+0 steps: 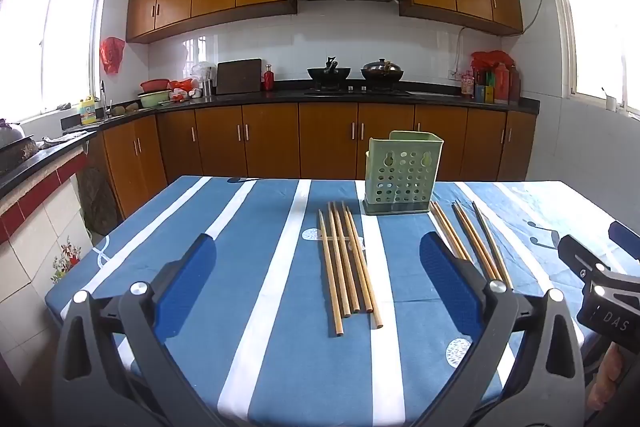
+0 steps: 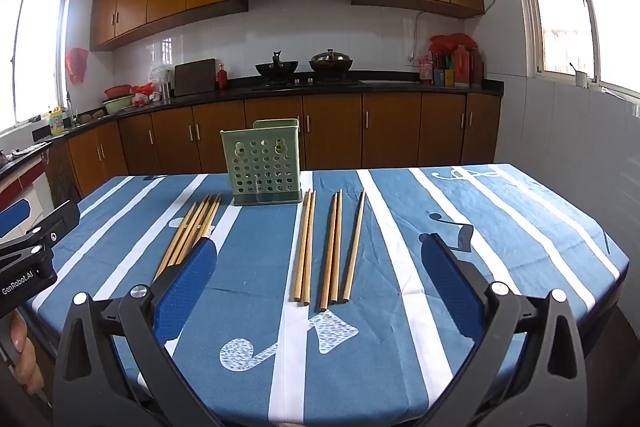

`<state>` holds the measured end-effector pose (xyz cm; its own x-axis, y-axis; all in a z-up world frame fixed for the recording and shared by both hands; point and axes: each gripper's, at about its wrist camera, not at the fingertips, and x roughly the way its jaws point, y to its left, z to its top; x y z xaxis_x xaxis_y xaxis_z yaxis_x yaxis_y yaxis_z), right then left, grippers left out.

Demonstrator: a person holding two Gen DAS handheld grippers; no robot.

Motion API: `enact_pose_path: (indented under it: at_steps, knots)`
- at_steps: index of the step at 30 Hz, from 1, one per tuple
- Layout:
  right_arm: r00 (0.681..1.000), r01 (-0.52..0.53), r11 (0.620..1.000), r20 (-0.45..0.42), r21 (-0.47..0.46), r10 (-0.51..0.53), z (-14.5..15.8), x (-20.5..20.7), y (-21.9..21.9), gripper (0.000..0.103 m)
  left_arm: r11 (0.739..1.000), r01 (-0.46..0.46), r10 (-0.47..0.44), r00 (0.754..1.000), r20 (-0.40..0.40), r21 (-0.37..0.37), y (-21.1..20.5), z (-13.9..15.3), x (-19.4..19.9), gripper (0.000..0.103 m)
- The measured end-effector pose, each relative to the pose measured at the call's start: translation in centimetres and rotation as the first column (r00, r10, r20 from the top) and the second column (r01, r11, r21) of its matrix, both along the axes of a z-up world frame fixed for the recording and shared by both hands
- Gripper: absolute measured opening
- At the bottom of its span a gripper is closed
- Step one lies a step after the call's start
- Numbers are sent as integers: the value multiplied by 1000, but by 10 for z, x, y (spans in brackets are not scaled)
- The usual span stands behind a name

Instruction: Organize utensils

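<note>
Your left gripper [image 1: 320, 259] gapes empty, five chopsticks [image 1: 350, 267] lying ahead | right gripper [image 2: 320, 259] wide too, chopstick row [image 2: 328, 247] ahead | holder [image 2: 264, 163] beyond.

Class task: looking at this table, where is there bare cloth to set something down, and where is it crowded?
Free: the left side of the tablecloth, beyond the left chopstick bundle; and the right side, past the single chopstick. Crowded: the middle, where the green holder stands between the bundle and the right-hand chopsticks.

Blue striped tablecloth [image 1: 256, 267]; wok [image 1: 329, 72] on distant stove [image 1: 356, 90].
</note>
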<state>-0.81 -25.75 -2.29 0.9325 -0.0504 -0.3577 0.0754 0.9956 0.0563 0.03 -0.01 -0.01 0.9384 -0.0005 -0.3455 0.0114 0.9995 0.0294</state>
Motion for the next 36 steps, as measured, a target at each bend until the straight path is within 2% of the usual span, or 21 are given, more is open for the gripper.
enact_pose_path:
  at_steps: [36]
  knots:
    - [1000,2,1000,-7,12,-2,-2,-1,1,101,1000,1,-1,1000,-1,-9,2,-1,2,99]
